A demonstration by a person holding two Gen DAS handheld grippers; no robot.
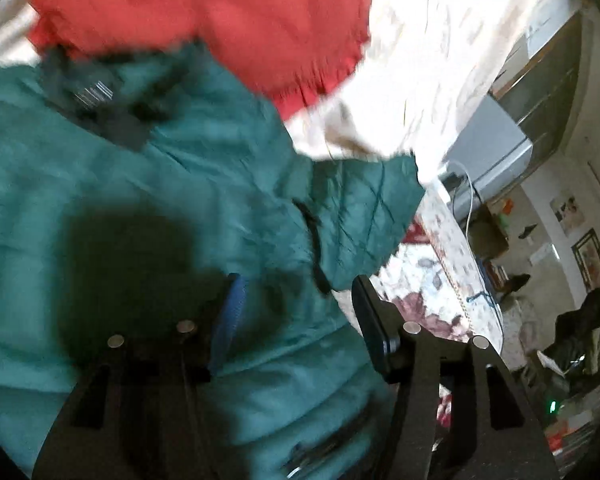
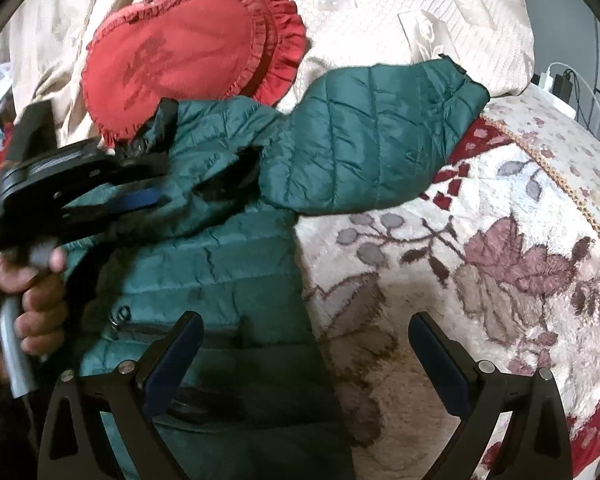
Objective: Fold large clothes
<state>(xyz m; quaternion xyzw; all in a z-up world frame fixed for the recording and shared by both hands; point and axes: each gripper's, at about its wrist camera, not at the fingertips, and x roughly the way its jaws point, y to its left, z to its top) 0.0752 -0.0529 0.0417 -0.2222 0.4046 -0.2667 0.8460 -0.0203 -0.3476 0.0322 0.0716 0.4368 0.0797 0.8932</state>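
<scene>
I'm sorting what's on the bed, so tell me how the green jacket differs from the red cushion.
The green jacket is a quilted, puffy garment spread out with one sleeve stretched sideways; the red cushion is a rounded pad with a ruffled edge. The jacket lies nearer the cameras, the cushion behind its collar. Both rest on the bed's floral blanket.

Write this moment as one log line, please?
stage: folding green jacket on bed | left gripper: open above jacket | right gripper: open, empty | sleeve: spread out

Teal diamond-quilted jacket (image 2: 228, 264); red frilled cushion (image 2: 180, 68); cream blanket (image 2: 500, 264), maroon leaf pattern.
</scene>
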